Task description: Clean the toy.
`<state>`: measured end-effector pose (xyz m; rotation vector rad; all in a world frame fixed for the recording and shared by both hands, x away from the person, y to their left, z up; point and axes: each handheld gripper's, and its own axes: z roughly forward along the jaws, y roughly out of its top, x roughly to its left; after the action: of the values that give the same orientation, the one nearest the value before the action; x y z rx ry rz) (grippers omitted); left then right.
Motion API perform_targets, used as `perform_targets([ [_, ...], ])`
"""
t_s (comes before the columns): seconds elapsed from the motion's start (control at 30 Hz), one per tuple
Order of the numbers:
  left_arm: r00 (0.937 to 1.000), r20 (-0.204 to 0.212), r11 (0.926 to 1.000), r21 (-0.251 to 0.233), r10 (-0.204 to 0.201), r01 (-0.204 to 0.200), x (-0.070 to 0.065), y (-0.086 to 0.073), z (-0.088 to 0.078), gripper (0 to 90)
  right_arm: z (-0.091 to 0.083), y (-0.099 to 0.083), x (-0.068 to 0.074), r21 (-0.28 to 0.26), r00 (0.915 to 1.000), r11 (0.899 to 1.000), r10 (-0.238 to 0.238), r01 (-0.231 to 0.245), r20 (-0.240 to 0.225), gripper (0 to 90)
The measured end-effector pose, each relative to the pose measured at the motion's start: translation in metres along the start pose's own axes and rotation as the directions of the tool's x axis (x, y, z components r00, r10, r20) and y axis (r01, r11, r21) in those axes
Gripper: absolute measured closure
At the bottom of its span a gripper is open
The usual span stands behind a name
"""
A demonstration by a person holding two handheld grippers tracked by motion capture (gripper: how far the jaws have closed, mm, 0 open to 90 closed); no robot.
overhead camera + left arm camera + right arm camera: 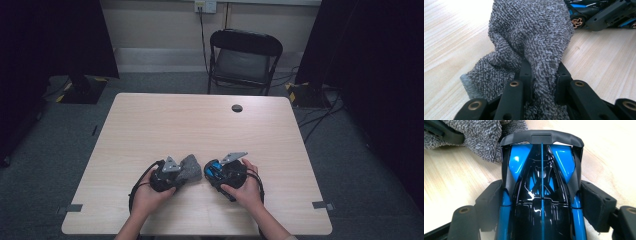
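A grey terry cloth lies bunched on the wooden table near the front. My left gripper is shut on it. In the left gripper view the cloth is pinched between the two black jaws of the left gripper and rises in a hump beyond them. A blue and black toy car sits just right of the cloth, with my right gripper shut on it. In the right gripper view the car points away, and the right gripper has its pads pressed on the car's sides.
A black folding chair stands behind the table's far edge. A round cable hole sits near the far side of the tabletop. Grey tape marks lie at the front corners. Dark curtains flank the room.
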<state>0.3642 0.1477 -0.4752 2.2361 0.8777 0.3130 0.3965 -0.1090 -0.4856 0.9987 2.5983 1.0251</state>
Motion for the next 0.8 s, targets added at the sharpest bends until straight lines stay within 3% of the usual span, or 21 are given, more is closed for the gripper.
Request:
perform_targets([
  [0.33, 1.0000, -0.003, 1.0000, -0.001, 0.001, -0.001, -0.001, 0.000, 0.000, 73.9, 0.003, -0.003, 0.003, -0.007, 0.9994, 1.000, -0.029, 0.029, 0.017, 25.1],
  [0.5, 1.0000, -0.002, 1.0000, 0.000, 0.001, -0.001, -0.001, -0.001, 0.001, 73.7, 0.000, -0.007, 0.000, -0.031, 0.9998, 0.999, -0.018, 0.018, -0.011, 24.4],
  [0.57, 1.0000, -0.001, 1.0000, 0.001, 0.001, -0.001, -0.001, -0.001, 0.001, 73.7, -0.001, -0.008, -0.002, -0.023, 0.9996, 0.999, -0.023, 0.023, -0.019, 18.1],
  [0.6, 1.0000, -0.001, 1.0000, 0.000, -0.001, 0.001, -0.001, -0.001, 0.001, 73.7, -0.003, -0.009, -0.003, -0.013, 0.9996, 1.000, -0.026, 0.026, -0.014, 19.4],
  [0.7, 1.0000, 0.003, 1.0000, 0.002, -0.005, 0.005, -0.001, -0.001, 0.001, 73.6, -0.008, -0.010, -0.001, -0.009, 0.9972, 0.997, -0.074, 0.074, -0.008, 17.3],
  [0.8, 1.0000, 0.002, 1.0000, -0.002, -0.007, 0.007, -0.001, -0.001, 0.002, 73.5, -0.013, -0.013, 0.002, -0.002, 0.9968, 0.997, -0.080, 0.080, 0.007, 17.8],
])
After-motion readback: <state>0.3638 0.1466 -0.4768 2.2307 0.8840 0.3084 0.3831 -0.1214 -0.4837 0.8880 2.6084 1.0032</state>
